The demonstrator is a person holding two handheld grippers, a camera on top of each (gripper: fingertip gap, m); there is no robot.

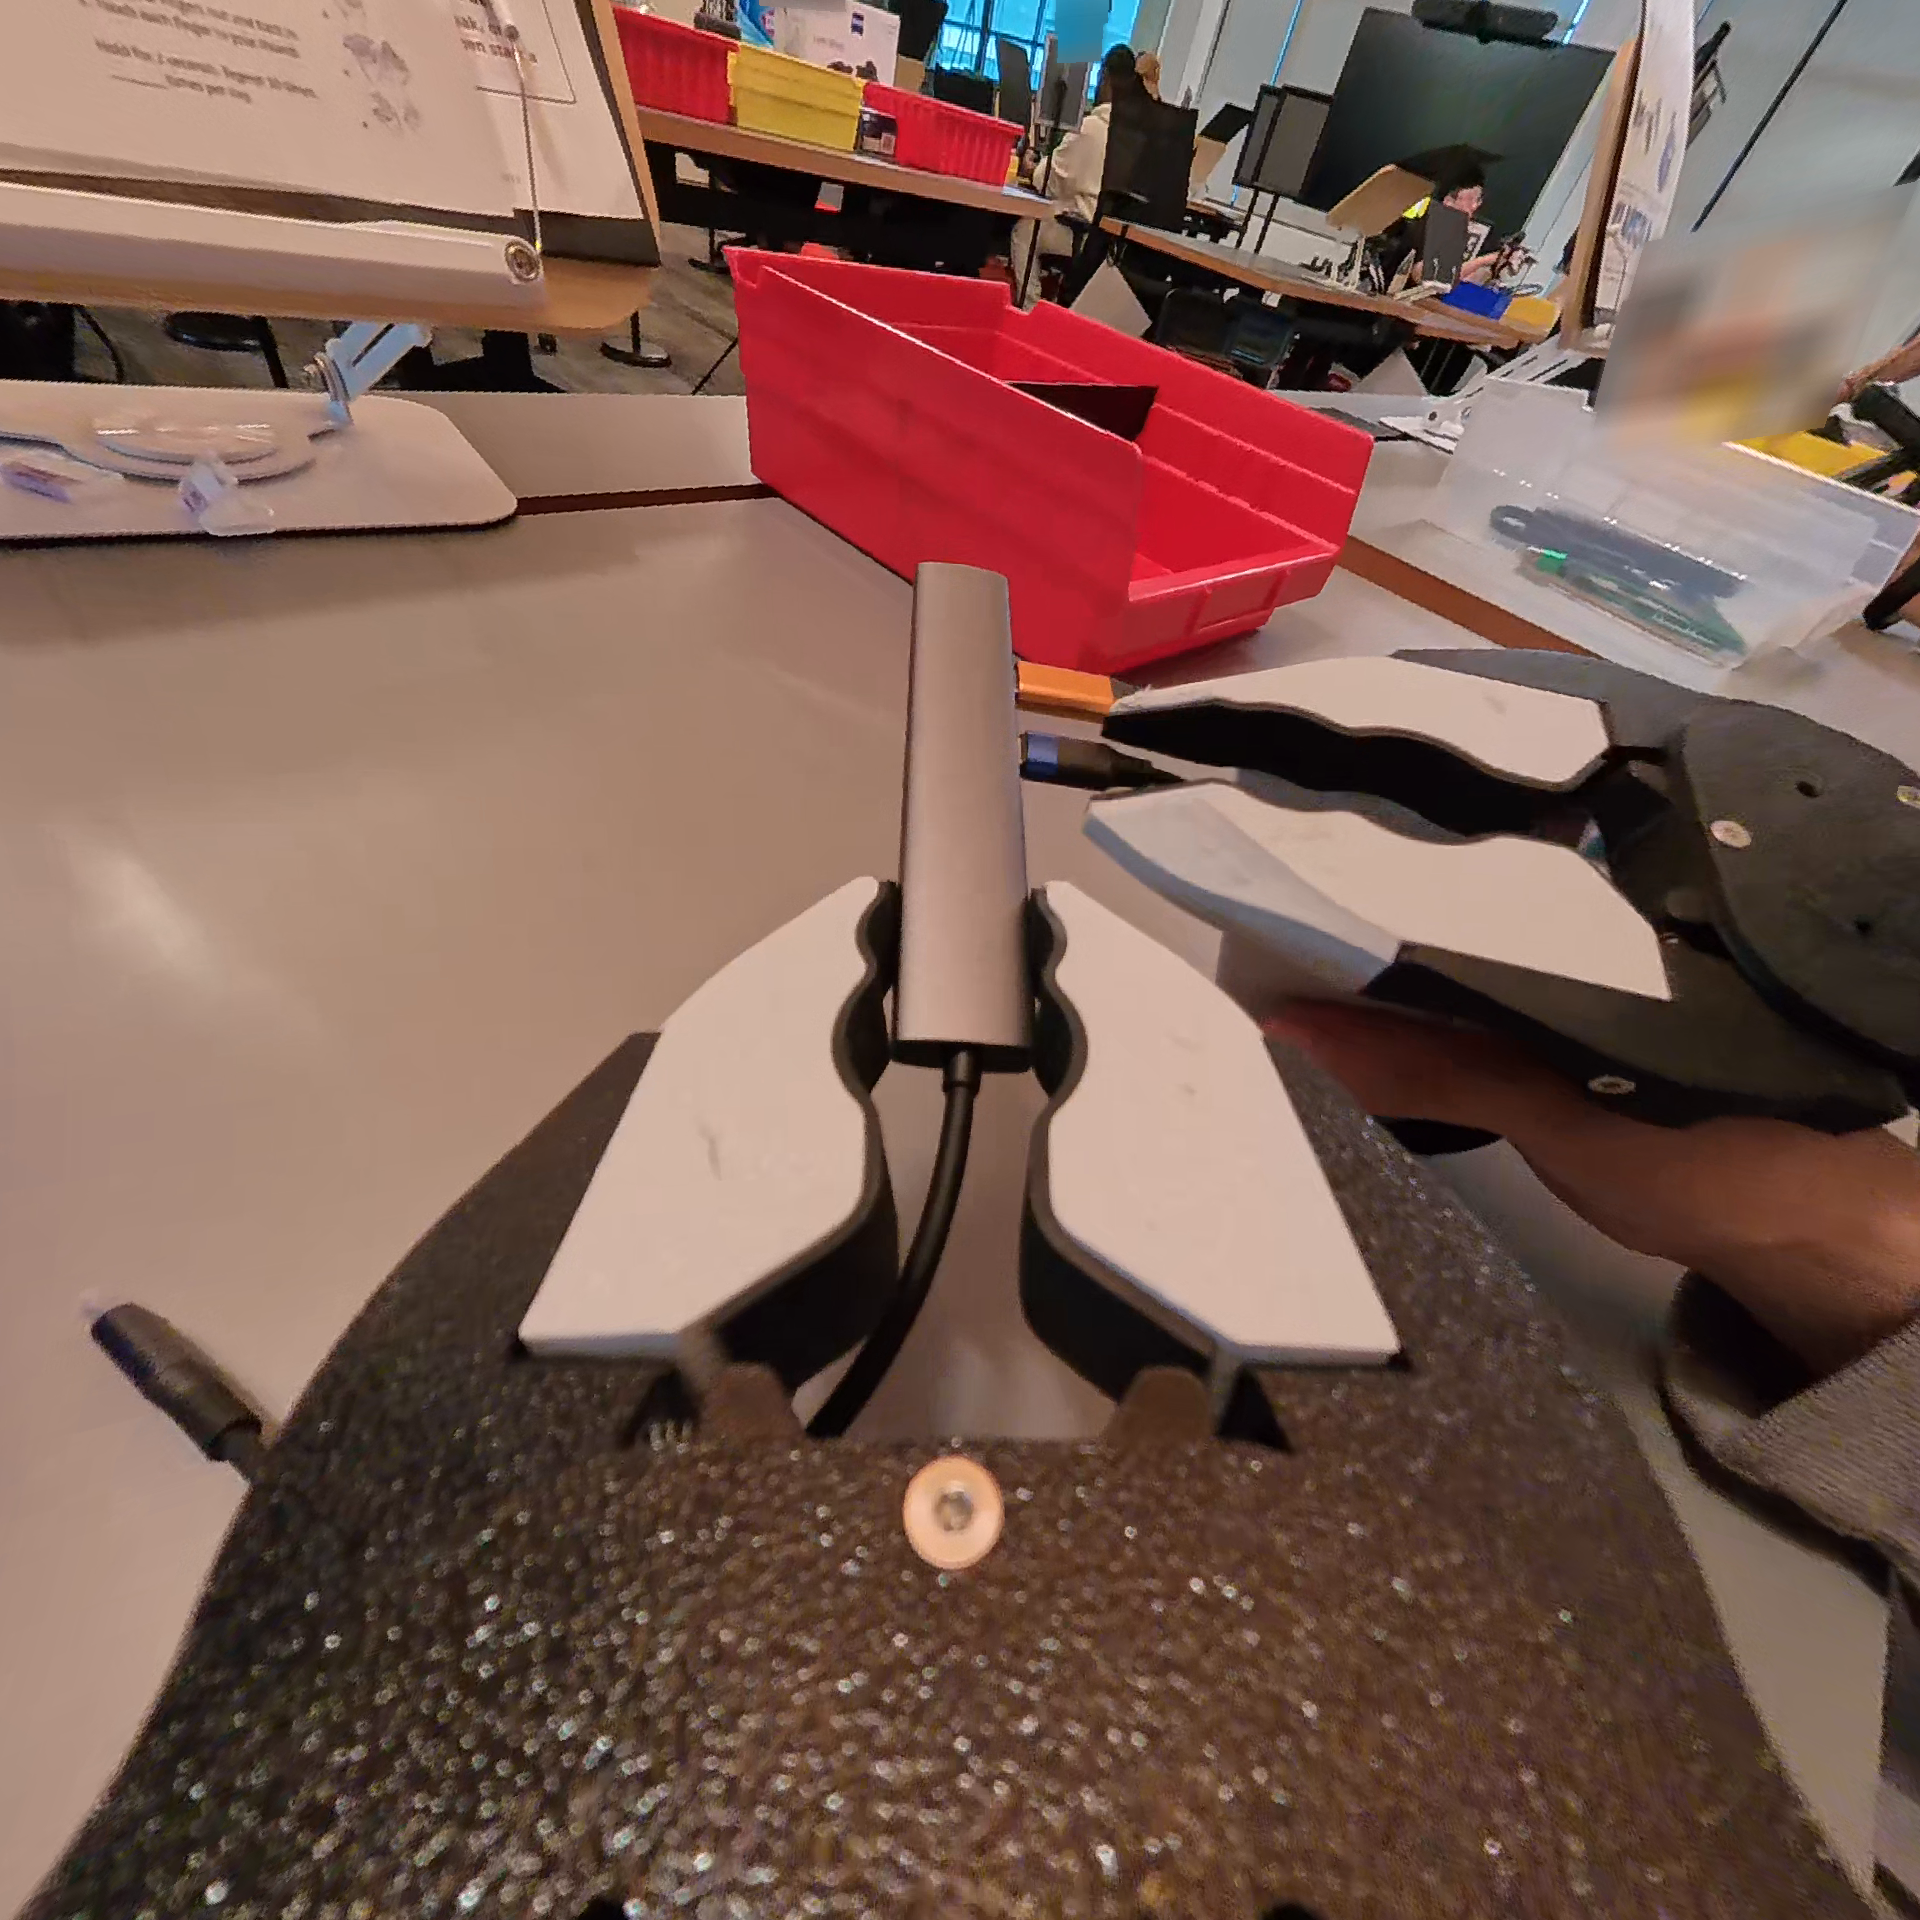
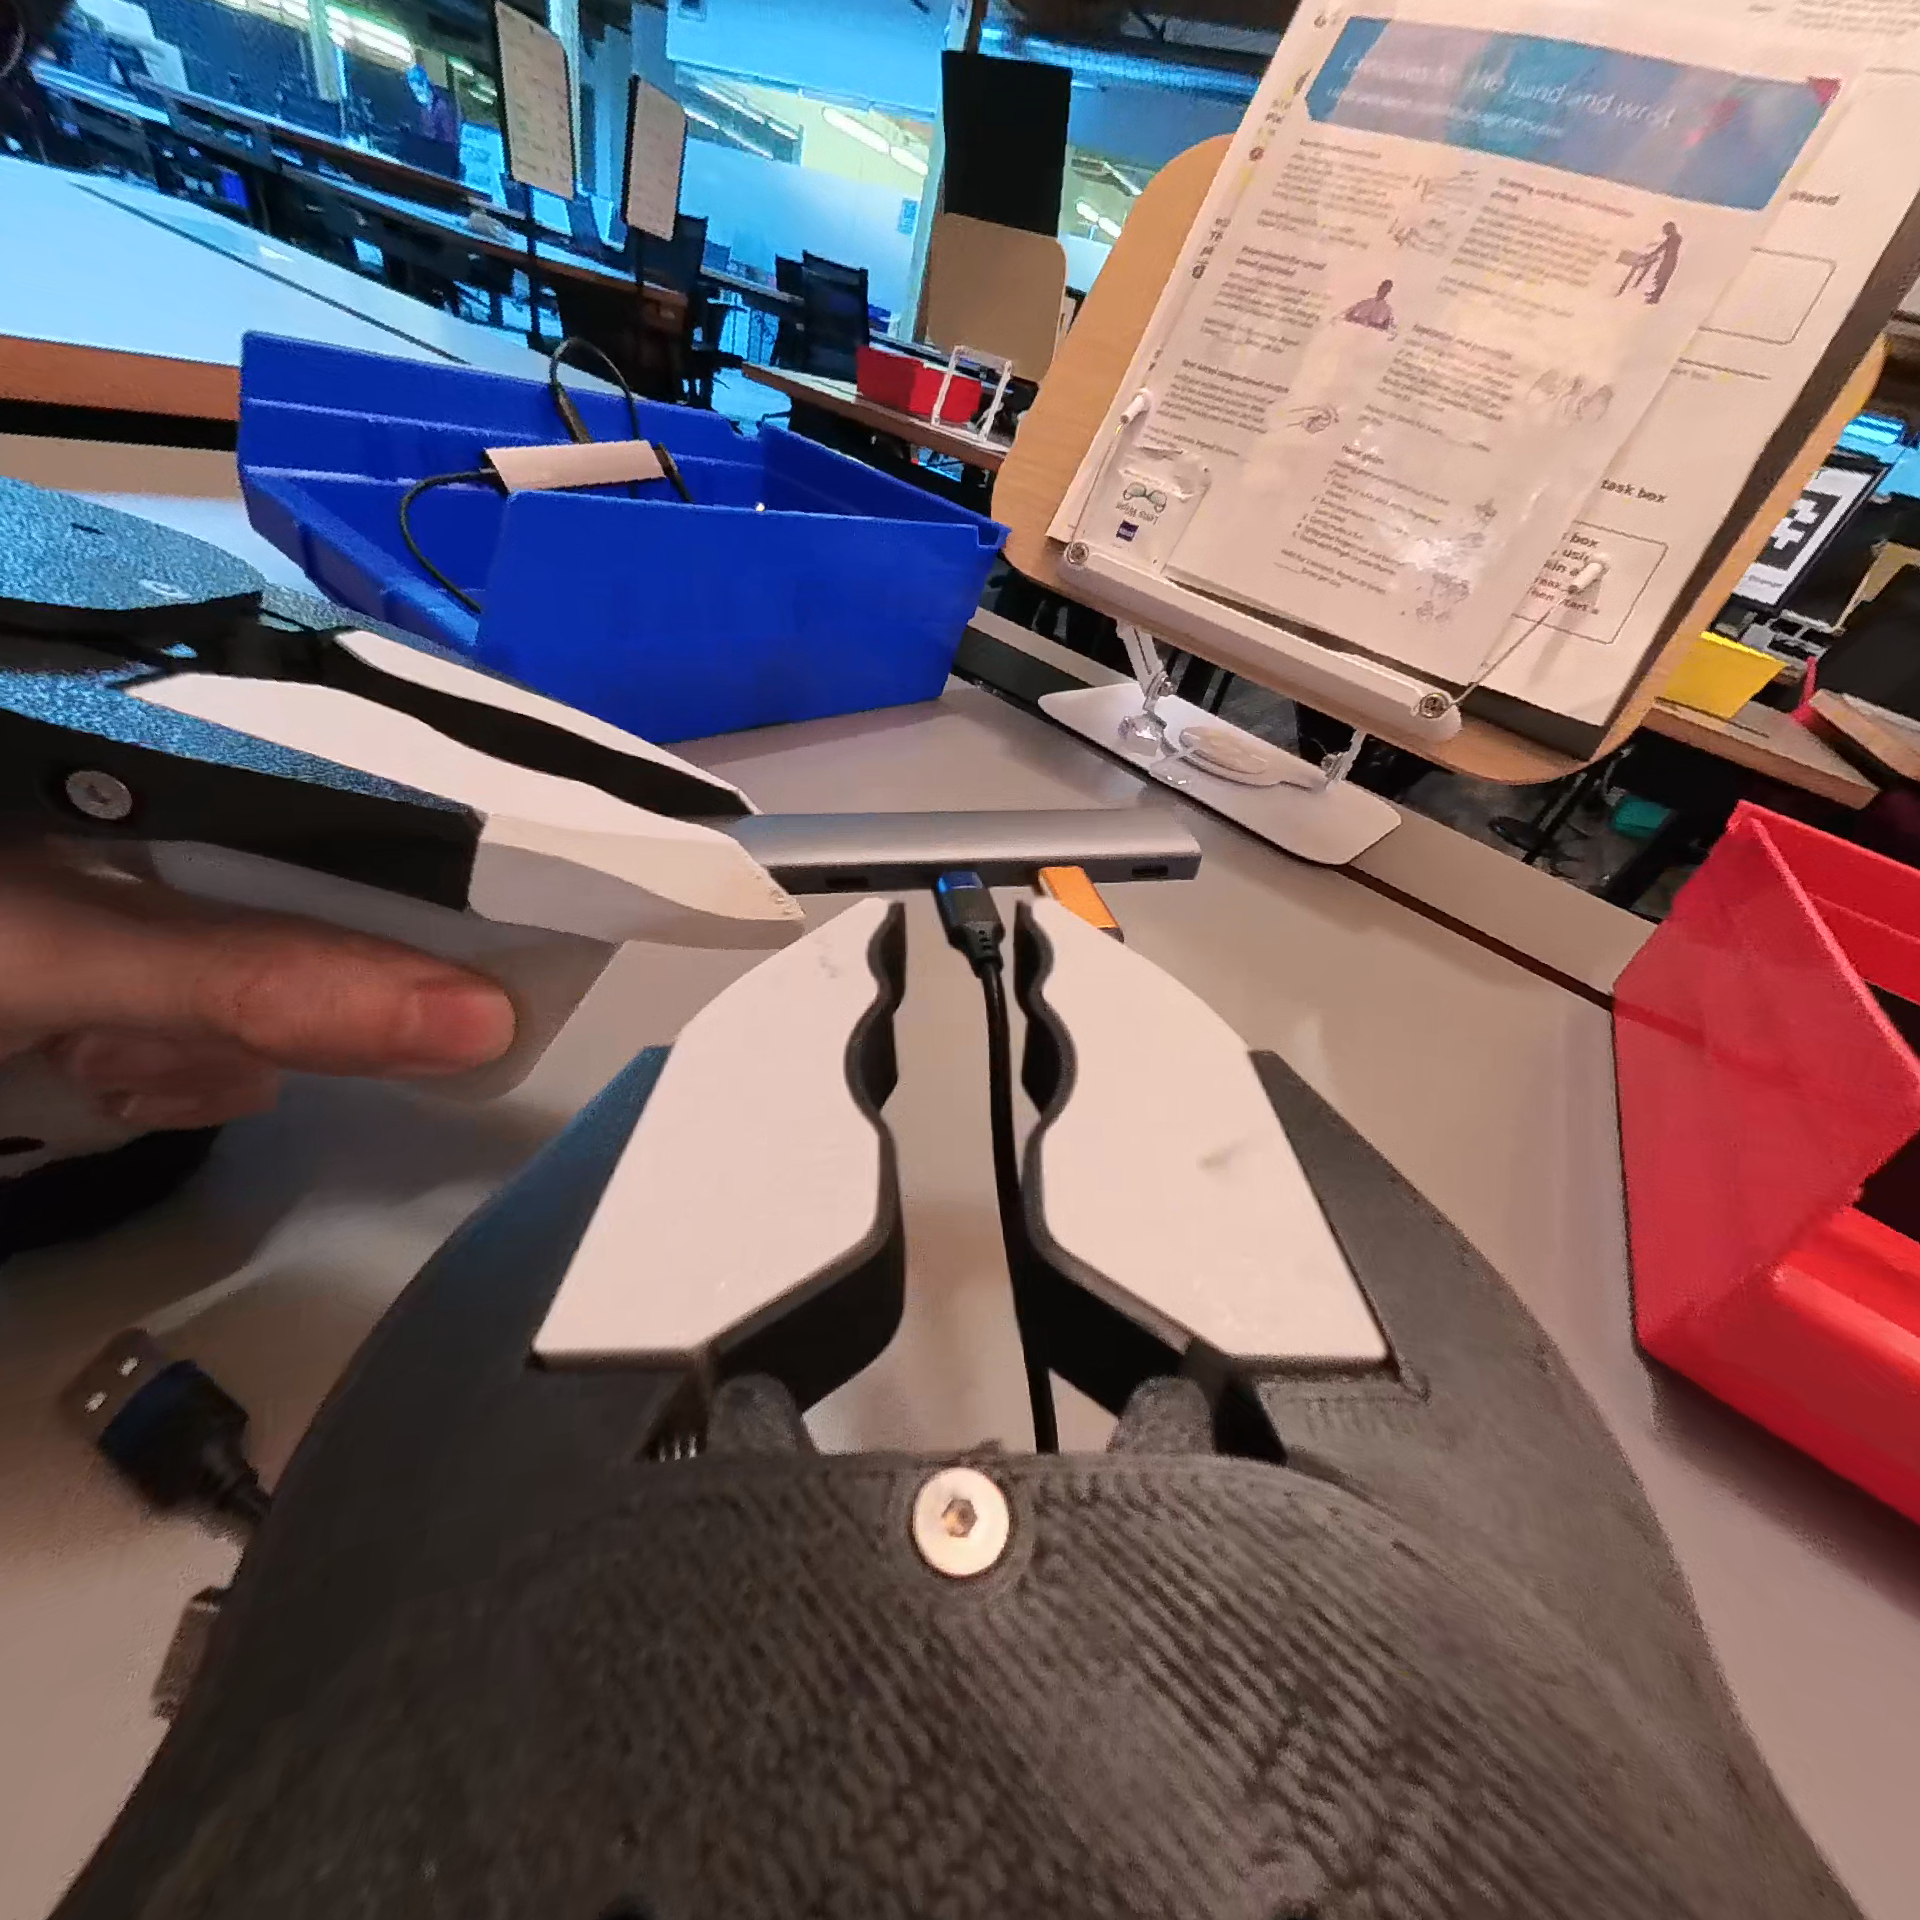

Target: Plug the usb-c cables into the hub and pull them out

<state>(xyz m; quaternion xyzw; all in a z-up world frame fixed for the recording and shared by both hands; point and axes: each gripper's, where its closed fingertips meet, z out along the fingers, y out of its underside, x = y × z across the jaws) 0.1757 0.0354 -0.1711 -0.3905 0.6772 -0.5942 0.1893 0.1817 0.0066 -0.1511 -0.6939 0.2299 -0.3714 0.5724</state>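
A slim grey hub (image 1: 958,727) lies along my left gripper (image 1: 961,894), which is shut on its near end; the hub's own black cable (image 1: 935,1195) runs back between the fingers. A black cable with a blue-tipped plug (image 2: 966,904) sits in the hub's (image 2: 987,836) side port. My right gripper (image 2: 961,914) straddles that cable just behind the plug, fingers slightly apart and not touching it. An orange plug (image 2: 1081,894) sits in a neighbouring port. The right gripper (image 1: 1101,764) comes in from the right in the left wrist view. The left gripper (image 2: 769,857) enters from the left in the right wrist view.
A red bin (image 1: 1039,468) stands behind the hub, a blue bin (image 2: 675,561) with a cable far left, a document stand (image 2: 1455,364) at the back. A clear plastic box (image 1: 1662,520) is far right. A loose USB plug (image 2: 135,1413) lies near the table's front. A hand (image 2: 260,1018) holds the left gripper. About 4 cm separates my left fingertips from my right.
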